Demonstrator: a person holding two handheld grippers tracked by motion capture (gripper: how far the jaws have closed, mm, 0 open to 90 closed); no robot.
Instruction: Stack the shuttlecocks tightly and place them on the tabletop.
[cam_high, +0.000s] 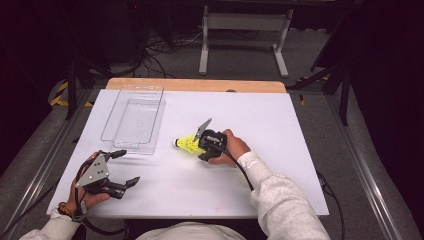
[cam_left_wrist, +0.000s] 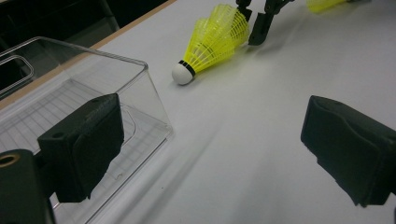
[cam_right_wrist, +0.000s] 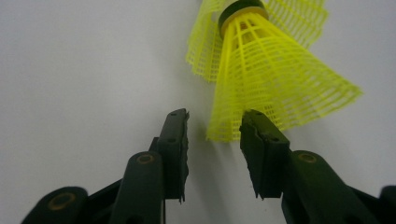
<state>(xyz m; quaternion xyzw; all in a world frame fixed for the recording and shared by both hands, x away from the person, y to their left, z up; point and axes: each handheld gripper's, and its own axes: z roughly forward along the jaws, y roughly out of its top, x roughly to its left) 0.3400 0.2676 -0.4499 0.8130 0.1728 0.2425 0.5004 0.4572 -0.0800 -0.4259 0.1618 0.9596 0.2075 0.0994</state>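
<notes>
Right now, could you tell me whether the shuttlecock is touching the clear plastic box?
Apart. In the left gripper view, bare white table separates the shuttlecock from the box; the high view shows the same gap.

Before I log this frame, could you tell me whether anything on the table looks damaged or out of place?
Nothing looks damaged or spilled. The yellow shuttlecock lies on its side on the white table, its cork tip toward the clear plastic bin, which holds nothing. The right gripper is open at its skirt; the left gripper is open, apart from both.
</notes>
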